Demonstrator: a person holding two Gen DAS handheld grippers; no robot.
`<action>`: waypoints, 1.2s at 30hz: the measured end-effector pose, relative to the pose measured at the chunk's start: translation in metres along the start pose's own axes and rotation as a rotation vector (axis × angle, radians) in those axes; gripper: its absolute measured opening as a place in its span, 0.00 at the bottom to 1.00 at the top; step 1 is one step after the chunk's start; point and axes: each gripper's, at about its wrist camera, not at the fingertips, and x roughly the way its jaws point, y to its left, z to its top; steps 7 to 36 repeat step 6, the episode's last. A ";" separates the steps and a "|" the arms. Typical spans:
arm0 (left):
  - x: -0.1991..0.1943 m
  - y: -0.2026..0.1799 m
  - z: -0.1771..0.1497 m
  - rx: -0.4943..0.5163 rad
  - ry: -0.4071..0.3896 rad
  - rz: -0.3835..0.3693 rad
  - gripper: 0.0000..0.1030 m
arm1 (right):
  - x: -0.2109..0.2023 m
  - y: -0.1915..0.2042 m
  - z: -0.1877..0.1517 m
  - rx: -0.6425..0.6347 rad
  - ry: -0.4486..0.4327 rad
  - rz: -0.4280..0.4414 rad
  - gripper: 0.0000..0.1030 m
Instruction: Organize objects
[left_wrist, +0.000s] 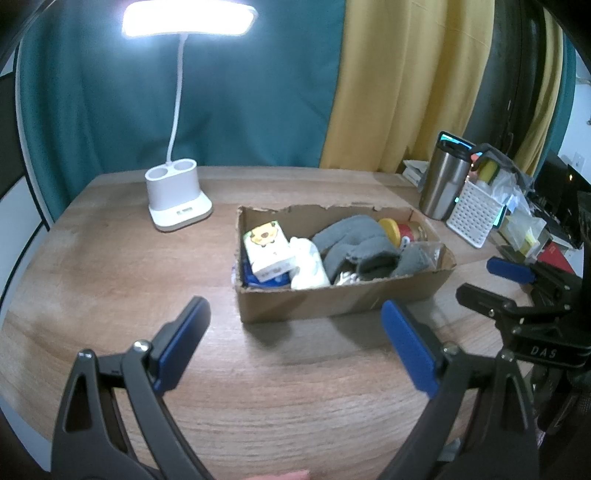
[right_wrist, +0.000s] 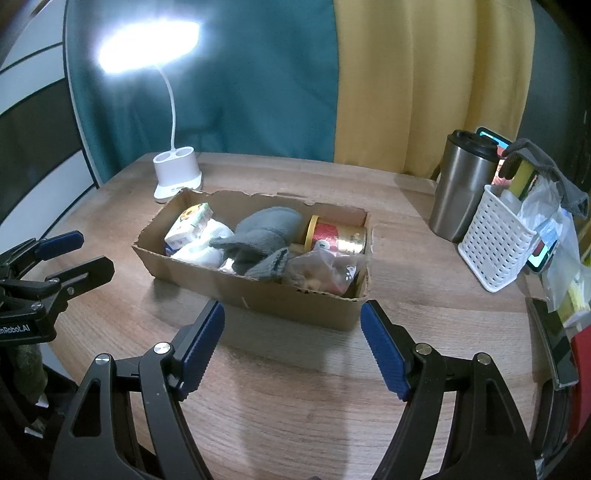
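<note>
both blue-padded claws, left gripper (left_wrist: 295, 343) & right gripper (right_wrist: 291, 349), spread wide & empty, hover just short of the torn brown cardboard box (right_wrist: 258, 295) of odds, dead ahead, long axis running left-right, right one looks nearer.

Things at the back of the table

A lit white lamp (left_wrist: 178, 199) stands far ahead-left of the claws; a steel cup (right_wrist: 461, 188) and white basket (right_wrist: 493, 247) ahead-right.

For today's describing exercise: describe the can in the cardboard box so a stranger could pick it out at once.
Start at the open cardboard box in the middle of the wooden table. Look at its end nearest the steel tumbler. There the can lies on its side beside grey cloth: red and gold with a yellow lid, the only shiny, round thing inside.
</note>
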 end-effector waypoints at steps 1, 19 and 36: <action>0.000 0.000 0.000 0.002 0.000 -0.002 0.93 | 0.000 0.000 0.000 0.000 0.001 0.000 0.77; 0.003 -0.002 0.001 0.022 -0.001 -0.010 0.93 | 0.000 -0.001 0.001 -0.001 0.004 0.004 0.77; 0.003 -0.002 0.001 0.022 -0.001 -0.010 0.93 | 0.000 -0.001 0.001 -0.001 0.004 0.004 0.77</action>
